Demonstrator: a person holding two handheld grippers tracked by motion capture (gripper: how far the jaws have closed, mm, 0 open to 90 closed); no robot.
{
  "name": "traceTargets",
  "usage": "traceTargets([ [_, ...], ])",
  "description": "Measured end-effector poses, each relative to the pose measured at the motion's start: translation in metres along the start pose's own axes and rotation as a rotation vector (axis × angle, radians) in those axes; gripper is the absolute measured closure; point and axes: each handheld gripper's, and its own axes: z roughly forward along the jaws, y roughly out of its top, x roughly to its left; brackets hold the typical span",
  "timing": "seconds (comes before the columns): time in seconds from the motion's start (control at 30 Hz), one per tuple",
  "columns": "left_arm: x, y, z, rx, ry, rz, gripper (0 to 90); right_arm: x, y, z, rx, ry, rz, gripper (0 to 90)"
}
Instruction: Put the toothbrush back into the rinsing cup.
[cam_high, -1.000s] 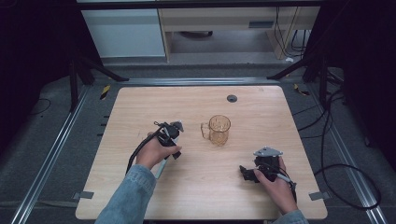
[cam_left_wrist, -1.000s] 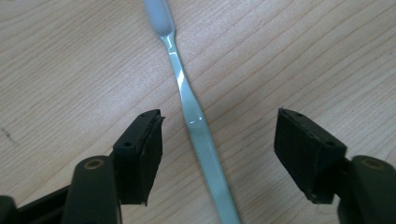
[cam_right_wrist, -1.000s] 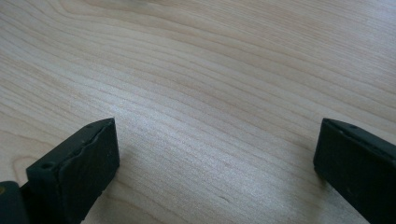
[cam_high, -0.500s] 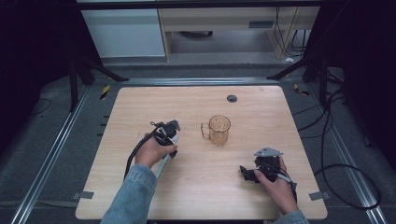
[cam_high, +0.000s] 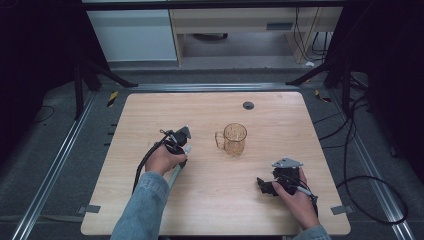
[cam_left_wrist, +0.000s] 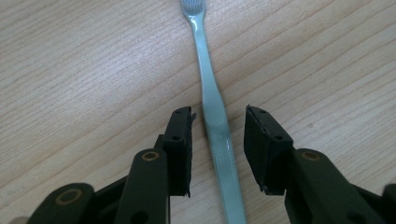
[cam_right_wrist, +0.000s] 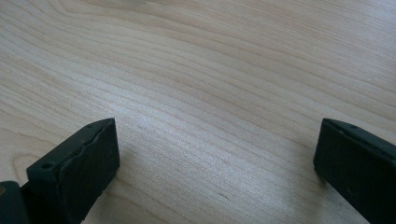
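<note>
A pale green toothbrush (cam_left_wrist: 201, 56) lies flat on the wooden table, its head pointing away in the left gripper view. My left gripper (cam_left_wrist: 218, 140) straddles the handle. Its jaws have just been closing, and a small gap still shows on each side of the handle. From above, the left gripper (cam_high: 180, 150) sits left of centre with the toothbrush (cam_high: 175, 176) poking out beneath the hand. My right gripper (cam_right_wrist: 217, 149) stands wide open over bare wood; in the high view the right gripper (cam_high: 262, 185) rests near the front right, pointing left.
An amber glass mug (cam_high: 234, 138) stands upright at mid-table, handle to the left, between the two hands. A dark round grommet (cam_high: 248, 105) sits near the table's (cam_high: 300, 125) far edge. Cables trail on the floor to the right.
My left hand has edged slightly to the left over the toothbrush. The right hand and the mug have stayed where they were.
</note>
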Motion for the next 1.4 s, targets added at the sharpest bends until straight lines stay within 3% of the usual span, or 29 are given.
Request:
traceTargets([
  [0.73, 0.0030, 0.0030, 0.0055, 0.001, -0.008, -0.032, 67.5, -0.0002, -0.0004, -0.0003, 0.000, 0.002, -0.002, 0.6],
  [1.03, 0.0029, 0.0036, 0.0064, 0.007, -0.019, -0.032, 71.4, -0.0002, -0.0003, -0.0004, 0.000, 0.002, -0.003, 0.6],
  [1.4, 0.0009, 0.0023, 0.0073, -0.006, 0.001, -0.015, 78.2, -0.0002, -0.0004, -0.0002, -0.001, 0.003, -0.002, 0.6],
])
